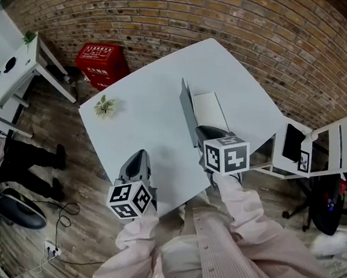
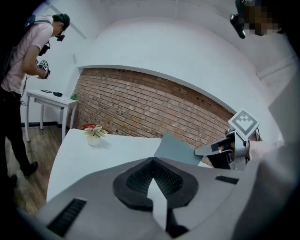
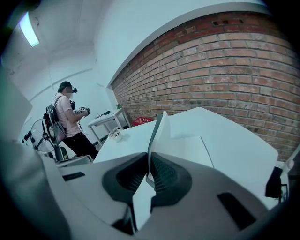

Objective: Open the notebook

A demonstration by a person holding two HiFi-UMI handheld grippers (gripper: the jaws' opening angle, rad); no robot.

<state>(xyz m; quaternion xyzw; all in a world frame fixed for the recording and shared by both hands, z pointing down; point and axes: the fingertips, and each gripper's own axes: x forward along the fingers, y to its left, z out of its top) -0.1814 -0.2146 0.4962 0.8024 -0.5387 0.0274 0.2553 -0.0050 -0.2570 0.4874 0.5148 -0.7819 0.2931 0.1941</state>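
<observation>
On the table [image 1: 142, 126] the notebook [image 1: 210, 110] is laid with its long side running away from the person. Its cover [image 3: 157, 136] is stood upright and clamped at the near edge by the right gripper [image 3: 146, 176]. The left gripper [image 2: 151, 161] is kept closed on nothing, off to the cover's left. A plant [image 1: 104, 106] is set well apart.

The table [image 1: 143, 138] has a smooth, matt white top. The notebook [image 3: 158, 133] wears a matt grey-blue cover, stiff like card, over plain white paper pages [image 1: 211, 113]. The left gripper [image 2: 152, 180] and the right gripper [image 3: 147, 164] are matt grey plastic; their pads [image 3: 165, 176] are black, finely ribbed and rubbery-looking. At the far side the brick wall [image 1: 210, 9] is rough and bare. The floor [image 1: 63, 195] is worn wooden planking. The crate [image 1: 100, 62], far left, is red plastic. The sleeves [image 1: 240, 202] are finely striped pink cloth.
</observation>
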